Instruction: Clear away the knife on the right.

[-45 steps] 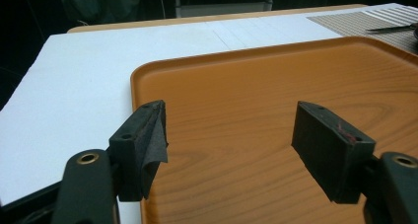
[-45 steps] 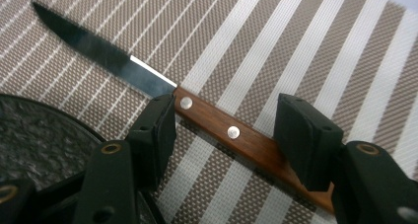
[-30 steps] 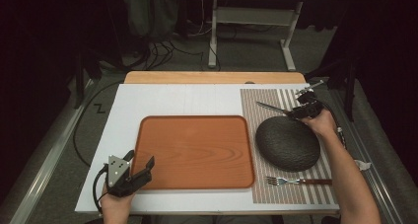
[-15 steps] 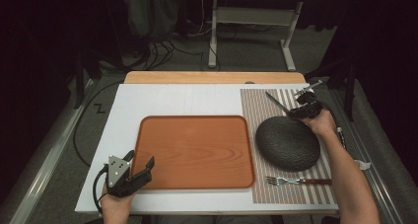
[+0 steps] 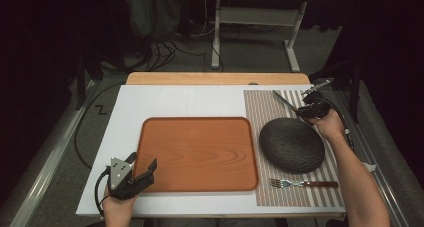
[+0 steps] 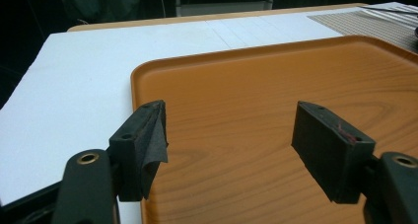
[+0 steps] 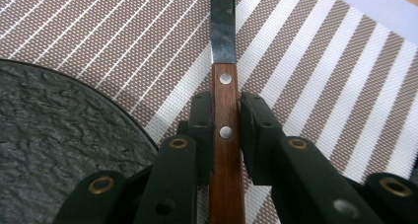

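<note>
Wood-handled steak knife with two rivets and a steel blade (image 7: pixel 225 110) is pinched at the handle between the black jaws of the right gripper (image 7: pixel 226 116), pads pressed on both sides of the wood. In the high view the knife (image 5: pixel 283 99) sits at the far right of the table, over the far end of the brown-and-white striped woven placemat (image 5: pixel 260 107), blade pointing away to the far left, with the right gripper (image 5: pixel 311 109) just behind it.

Round dark textured plate (image 5: pixel 292 145) lies on the placemat just beside the gripper on the near side (its rim (image 7: pixel 74 150) is close under the jaws, nothing between knife and plate). Wood-handled fork (image 5: pixel 302 183) lies flat at the near edge of the placemat, well apart from the knife. Orange wood-grain rectangular tray (image 5: pixel 197 154) sits in the middle of the white board (image 5: pixel 165 102), bare, left of the placemat.

Left gripper (image 5: pixel 137 174) rests at the tray's near left corner, jaws spread wide with nothing between them; the left gripper view looks across the tray (image 6: pixel 276 110).

Versus one second ago: the right jaws have just been closing, with the knife handle between them, and now grip it. The blade lay lower and more across the placemat then; now it angles further away. Left gripper, tray, plate and fork unchanged.
</note>
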A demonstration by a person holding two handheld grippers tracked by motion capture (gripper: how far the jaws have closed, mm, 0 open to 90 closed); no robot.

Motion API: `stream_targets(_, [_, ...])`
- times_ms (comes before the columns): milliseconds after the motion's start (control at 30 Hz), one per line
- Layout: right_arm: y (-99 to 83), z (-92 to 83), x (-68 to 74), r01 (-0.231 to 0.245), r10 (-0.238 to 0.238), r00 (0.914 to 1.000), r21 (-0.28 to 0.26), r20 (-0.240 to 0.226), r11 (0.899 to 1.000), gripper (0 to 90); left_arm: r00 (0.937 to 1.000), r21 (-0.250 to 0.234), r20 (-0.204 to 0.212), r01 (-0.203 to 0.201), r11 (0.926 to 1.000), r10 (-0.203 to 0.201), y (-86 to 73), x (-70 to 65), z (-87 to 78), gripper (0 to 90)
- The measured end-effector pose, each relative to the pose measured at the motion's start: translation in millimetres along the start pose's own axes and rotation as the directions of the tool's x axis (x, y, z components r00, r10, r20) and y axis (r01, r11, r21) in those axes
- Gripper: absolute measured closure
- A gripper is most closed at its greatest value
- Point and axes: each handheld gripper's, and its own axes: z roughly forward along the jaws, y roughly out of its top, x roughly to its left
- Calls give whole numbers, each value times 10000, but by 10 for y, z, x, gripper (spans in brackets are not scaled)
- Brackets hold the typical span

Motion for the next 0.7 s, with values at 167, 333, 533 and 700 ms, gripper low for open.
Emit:
stream_targets(167, [3,-72,45,63,-62,9998,-39,179,10000,787,9999,-11,53,-86,10000,86,7,-9,9,296])
stream_targets(333, [6,-184,118,141,-136,9997,-219,223,9997,787,9999,-63,117,-111,9999,112,17,-1,4,296])
stream_targets(533, [-22,-328,227,267,-257,9994,-435,223,9987,787,9999,-164,47,-146,9998,147,30,10,3,296])
stream_targets(700, [-40,-477,333,355,-338,9991,-674,261,9971,787,9997,-147,113,-224,9996,225,37,-2,12,295])
